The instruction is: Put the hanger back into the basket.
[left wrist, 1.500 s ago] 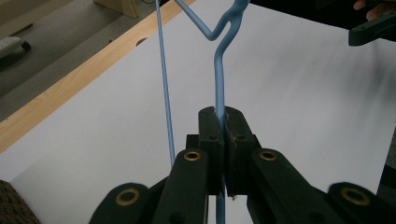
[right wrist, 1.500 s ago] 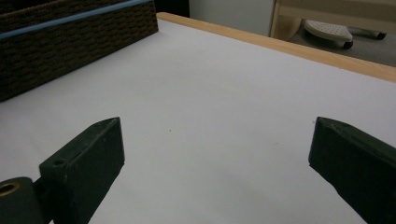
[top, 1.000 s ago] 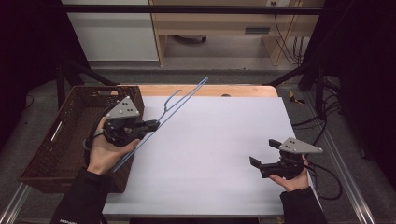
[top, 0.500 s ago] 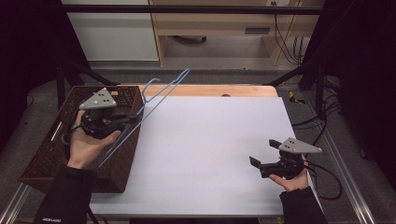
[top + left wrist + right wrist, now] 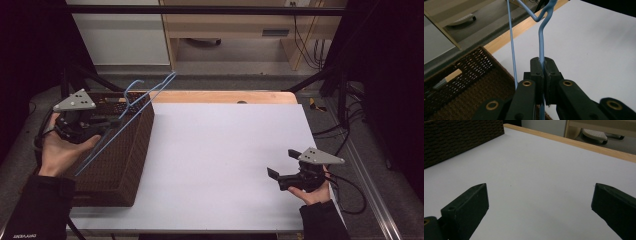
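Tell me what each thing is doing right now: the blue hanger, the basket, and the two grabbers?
Blue hanger: lifted off the table, tilted, pinched on its wire, over the basket.
Basket: sitting at the table's left edge, open on top.
Left gripper: shut on the hanger.
Right gripper: open, jaws wide apart, holding nothing, low over the white table.

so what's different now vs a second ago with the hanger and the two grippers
The left gripper, shut on the blue hanger throughout, carried it left from the white table edge to above the brown basket. The hanger is in the air over the basket with its hook toward the far side. The right gripper stayed put near the table's right front, fingers open and empty. The basket has not moved.
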{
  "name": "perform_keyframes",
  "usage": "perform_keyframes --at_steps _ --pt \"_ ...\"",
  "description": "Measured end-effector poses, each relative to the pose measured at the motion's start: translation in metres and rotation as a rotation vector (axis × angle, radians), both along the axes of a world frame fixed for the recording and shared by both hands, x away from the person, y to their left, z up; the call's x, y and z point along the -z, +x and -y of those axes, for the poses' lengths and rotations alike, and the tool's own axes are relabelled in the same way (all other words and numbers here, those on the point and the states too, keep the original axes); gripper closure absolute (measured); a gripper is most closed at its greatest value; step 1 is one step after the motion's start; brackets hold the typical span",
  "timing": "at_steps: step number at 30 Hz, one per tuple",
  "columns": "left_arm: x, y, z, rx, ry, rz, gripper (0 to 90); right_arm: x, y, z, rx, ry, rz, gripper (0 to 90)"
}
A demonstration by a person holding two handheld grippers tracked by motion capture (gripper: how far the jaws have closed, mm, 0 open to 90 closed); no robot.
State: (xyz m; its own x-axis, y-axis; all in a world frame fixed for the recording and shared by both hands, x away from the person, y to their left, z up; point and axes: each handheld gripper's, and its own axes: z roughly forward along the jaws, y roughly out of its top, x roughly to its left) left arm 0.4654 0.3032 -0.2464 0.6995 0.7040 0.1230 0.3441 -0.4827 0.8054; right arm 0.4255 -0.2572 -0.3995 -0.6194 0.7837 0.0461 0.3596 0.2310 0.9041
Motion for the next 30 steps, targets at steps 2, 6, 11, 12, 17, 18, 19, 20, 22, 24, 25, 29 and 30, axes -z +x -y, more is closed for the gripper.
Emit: perform_keyframes --at_steps 2,6,11,12,17,18,19,20,22,24,25,29,30 --pt "0.002 0.000 -0.008 -0.001 -0.005 -0.014 87.5 0.000 0.000 0.000 0.001 -0.002 0.000 1.7" --pt "0.004 0.003 -0.025 0.000 -0.003 -0.018 87.5 0.000 0.000 0.000 0.001 -0.003 -0.001 1.7" --pt "0.008 0.004 -0.042 -0.006 -0.011 -0.027 87.5 0.000 0.000 0.000 0.003 -0.004 -0.002 1.7" --pt "0.008 0.004 -0.045 -0.005 -0.012 -0.031 87.5 0.000 0.000 -0.001 0.002 -0.005 -0.002 1.7" --pt "0.011 0.004 -0.056 -0.004 -0.002 -0.044 87.5 0.001 0.001 -0.001 0.002 -0.007 -0.001 1.7" --pt "0.012 0.004 -0.058 -0.014 0.003 -0.047 87.5 0.001 0.001 -0.001 0.001 -0.007 0.002 1.7" --pt "0.012 0.005 -0.061 -0.018 0.008 -0.049 87.5 0.001 0.001 0.000 0.000 -0.006 0.001 1.7" --pt "0.013 0.005 -0.063 -0.022 0.007 -0.052 87.5 0.001 0.001 0.000 0.000 -0.007 0.001 1.7" --pt "0.015 0.006 -0.069 -0.033 0.008 -0.057 87.5 0.000 0.001 0.000 0.002 -0.007 -0.001 1.7" --pt "0.017 0.005 -0.074 -0.037 0.005 -0.058 87.5 0.001 0.001 0.000 0.002 -0.008 0.000 1.7" --pt "0.018 0.005 -0.077 -0.036 0.004 -0.061 87.5 0.001 0.001 0.000 0.002 -0.008 -0.001 1.7" --pt "0.023 0.006 -0.086 -0.051 0.005 -0.068 87.5 0.001 0.001 0.000 0.002 -0.008 -0.001 1.7" --pt "0.024 0.007 -0.088 -0.057 0.003 -0.071 87.5 0.001 0.001 0.000 0.002 -0.009 -0.002 1.7"
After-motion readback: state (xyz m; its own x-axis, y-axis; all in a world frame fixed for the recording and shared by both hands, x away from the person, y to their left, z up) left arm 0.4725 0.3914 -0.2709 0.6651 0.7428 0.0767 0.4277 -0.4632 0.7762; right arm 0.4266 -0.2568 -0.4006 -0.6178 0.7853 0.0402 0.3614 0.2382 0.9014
